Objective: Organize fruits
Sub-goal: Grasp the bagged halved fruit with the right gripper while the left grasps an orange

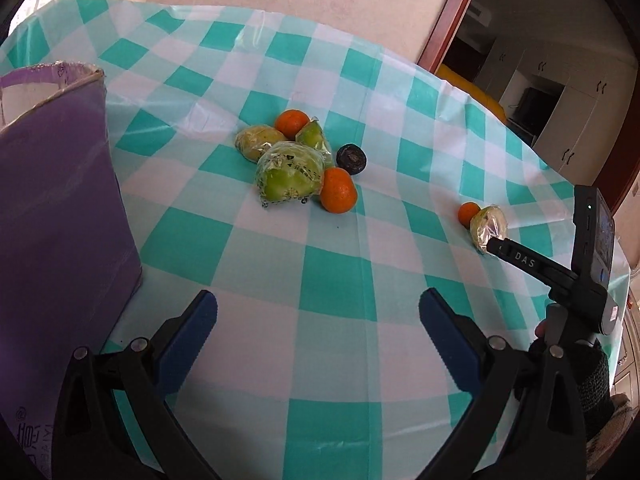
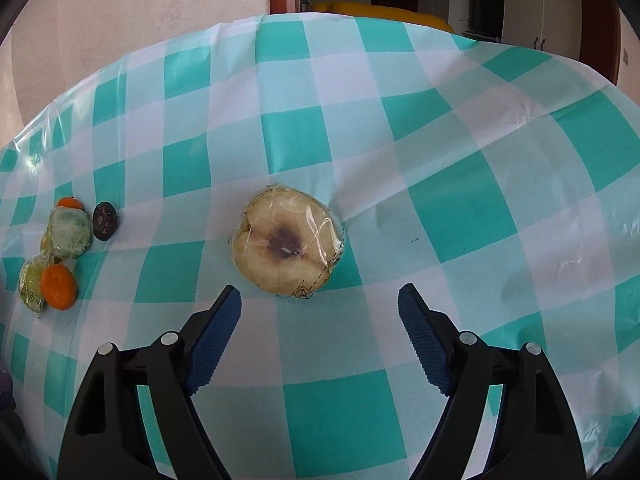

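Checked teal-and-white tablecloth (image 1: pixel 328 280) covering table. Purple cardboard box (image 1: pixel 60 200) at left edge; contents not visible. Central cluster: wrapped green fruits (image 1: pixel 289 173), two oranges (image 1: pixel 338 191), one dark fruit (image 1: pixel 351 159). Wrapped halved fruit (image 2: pixel 287 244), cut face up, just ahead of right gripper (image 2: pixel 320 312). Left gripper (image 1: pixel 318 312) low over cloth. Both grippers spread wide, holding nothing.

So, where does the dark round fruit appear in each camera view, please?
Left wrist: dark round fruit near centre, at the right of the fruit pile.
Right wrist: the same fruit far left, at the pile's right edge.
Shared landmark: the large orange.
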A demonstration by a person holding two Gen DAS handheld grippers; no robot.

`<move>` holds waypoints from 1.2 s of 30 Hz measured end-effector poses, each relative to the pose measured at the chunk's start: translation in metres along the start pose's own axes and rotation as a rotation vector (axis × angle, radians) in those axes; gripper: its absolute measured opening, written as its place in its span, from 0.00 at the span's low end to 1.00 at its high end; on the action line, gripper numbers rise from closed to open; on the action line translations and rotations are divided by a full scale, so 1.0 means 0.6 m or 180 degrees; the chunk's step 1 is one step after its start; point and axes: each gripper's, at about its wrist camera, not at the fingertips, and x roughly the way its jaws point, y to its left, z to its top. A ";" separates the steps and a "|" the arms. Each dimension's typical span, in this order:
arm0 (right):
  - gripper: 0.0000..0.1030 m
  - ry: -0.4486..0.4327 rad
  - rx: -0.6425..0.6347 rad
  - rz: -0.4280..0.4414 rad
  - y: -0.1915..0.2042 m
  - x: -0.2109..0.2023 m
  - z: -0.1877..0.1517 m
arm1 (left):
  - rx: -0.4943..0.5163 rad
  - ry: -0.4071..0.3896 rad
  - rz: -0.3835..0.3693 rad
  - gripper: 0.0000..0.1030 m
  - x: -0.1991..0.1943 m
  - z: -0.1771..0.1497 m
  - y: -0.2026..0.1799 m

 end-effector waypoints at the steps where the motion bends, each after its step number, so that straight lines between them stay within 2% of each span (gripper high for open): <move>1: 0.75 0.0015 -0.0011 -0.0016 0.008 0.008 0.008 | 0.0023 0.0017 -0.0012 0.98 0.001 0.000 -0.002; 10: 0.77 0.0248 -0.0162 -0.0063 0.046 0.063 0.043 | 0.0056 0.0066 -0.0035 0.98 0.006 -0.002 -0.008; 12: 0.73 0.0350 -0.0157 -0.0099 0.045 0.073 0.044 | 0.0074 0.0076 -0.0028 0.98 0.006 -0.003 -0.009; 13: 0.64 0.0373 -0.0091 -0.0048 0.039 0.075 0.044 | 0.0082 0.0081 -0.0025 0.98 0.006 -0.003 -0.010; 14: 0.60 0.0363 0.0005 0.0049 0.030 0.074 0.042 | 0.0087 0.0085 -0.0020 0.98 0.006 -0.003 -0.011; 17: 0.59 0.0296 0.0325 0.0240 -0.003 0.066 0.034 | 0.0101 0.0101 -0.0028 0.98 0.007 -0.004 -0.011; 21: 0.59 0.0139 0.1026 0.0648 -0.075 0.053 0.012 | 0.0179 0.0110 -0.0050 0.98 0.007 -0.006 -0.019; 24: 0.59 0.0098 0.1202 0.0651 -0.092 0.045 -0.001 | 0.0232 0.0160 -0.0069 0.98 0.012 -0.005 -0.024; 28: 0.59 0.0073 0.1245 0.0668 -0.094 0.042 -0.004 | 0.0225 0.0271 -0.0046 0.98 0.038 0.011 -0.033; 31: 0.59 -0.0036 0.1169 0.0663 -0.092 0.029 -0.007 | 0.0247 0.0261 -0.0042 0.92 0.063 0.031 -0.051; 33: 0.59 -0.0085 0.1091 0.0676 -0.080 0.030 0.014 | 0.0338 0.0281 0.0099 0.89 0.088 0.046 -0.067; 36: 0.59 -0.0083 0.1072 0.0706 -0.081 0.027 0.016 | 0.0305 0.0399 0.0149 0.75 0.130 0.069 -0.075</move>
